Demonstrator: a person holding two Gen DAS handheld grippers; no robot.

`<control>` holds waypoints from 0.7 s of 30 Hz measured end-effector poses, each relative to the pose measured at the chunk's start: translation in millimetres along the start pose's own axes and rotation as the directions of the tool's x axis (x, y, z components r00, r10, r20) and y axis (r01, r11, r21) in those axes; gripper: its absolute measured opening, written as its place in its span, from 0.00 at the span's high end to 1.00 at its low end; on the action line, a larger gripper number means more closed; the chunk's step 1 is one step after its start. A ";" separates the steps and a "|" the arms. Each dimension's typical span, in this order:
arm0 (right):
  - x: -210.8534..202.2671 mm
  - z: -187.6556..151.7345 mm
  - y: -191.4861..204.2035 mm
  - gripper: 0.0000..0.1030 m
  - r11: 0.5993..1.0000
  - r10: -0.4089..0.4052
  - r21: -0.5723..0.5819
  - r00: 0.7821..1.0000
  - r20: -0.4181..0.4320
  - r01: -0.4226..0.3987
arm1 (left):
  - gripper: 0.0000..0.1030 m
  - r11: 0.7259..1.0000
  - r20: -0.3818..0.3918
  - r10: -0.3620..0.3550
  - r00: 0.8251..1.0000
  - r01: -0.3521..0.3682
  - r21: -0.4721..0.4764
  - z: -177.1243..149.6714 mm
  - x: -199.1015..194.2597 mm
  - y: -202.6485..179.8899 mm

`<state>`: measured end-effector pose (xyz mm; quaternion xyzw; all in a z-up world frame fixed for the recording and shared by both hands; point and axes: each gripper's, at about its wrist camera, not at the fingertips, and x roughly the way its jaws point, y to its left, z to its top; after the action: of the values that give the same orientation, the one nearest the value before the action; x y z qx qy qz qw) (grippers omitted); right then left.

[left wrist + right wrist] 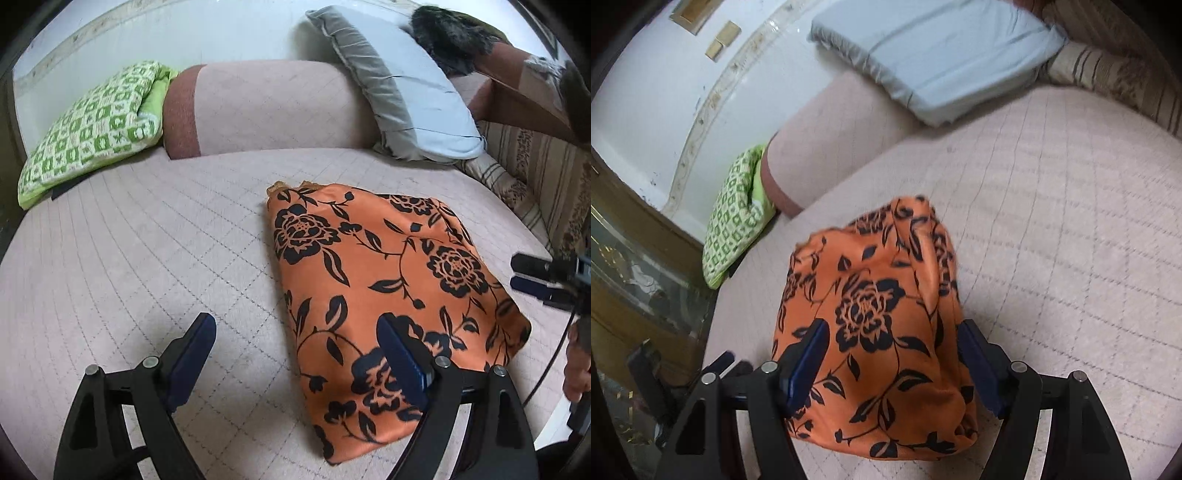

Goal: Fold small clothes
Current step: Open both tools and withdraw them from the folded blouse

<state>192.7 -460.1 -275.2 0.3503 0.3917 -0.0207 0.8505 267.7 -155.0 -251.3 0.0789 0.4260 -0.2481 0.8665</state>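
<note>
We see an orange garment with a black flower print lying folded on the pale quilted bed cover. In the left wrist view it sits right of centre, running from the near edge toward the far bolster, with a bit of lace trim showing at its far corner.

Our left gripper hangs above the bed with its jaws wide apart and holding nothing. Its left finger is over bare cover, while its right finger is in front of the near part of the garment; we cannot tell whether it touches the cloth.

Our right gripper is also spread open. In the right wrist view the garment lies between its two blue-padded fingers, which stand at either side of the cloth; the jaws are not closed on it. In the left wrist view this gripper appears at the right edge, just beside the garment's right side.

At the far side, a pinkish bolster with a reddish-brown end band lies across the bed. A green and white patterned cushion leans at its left end, and a grey and pale blue pillow rests against its right end. A striped, patterned fabric lies along the far right.
</note>
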 end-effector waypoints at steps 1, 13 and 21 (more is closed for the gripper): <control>2.6 0.9 -4.3 0.27 1.000 0.009 0.011 1.000 -0.013 -0.009 | 0.14 1.000 -0.002 -0.006 1.000 0.006 -0.008 2.2 2.8 0.2; 12.1 12.3 -38.8 0.27 0.993 0.047 0.109 0.998 -0.047 -0.042 | 0.14 0.993 -0.109 -0.105 0.988 0.098 -0.069 8.4 38.7 0.1; 24.0 15.6 -43.4 0.27 0.995 0.057 0.092 0.993 -0.100 -0.048 | 0.14 0.962 -0.136 -0.203 0.970 0.172 -0.211 18.1 56.8 26.8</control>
<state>206.0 -496.6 -309.7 0.3988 0.4240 0.0020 0.8131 322.9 -158.7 -286.1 -0.0292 0.5206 -0.2788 0.8065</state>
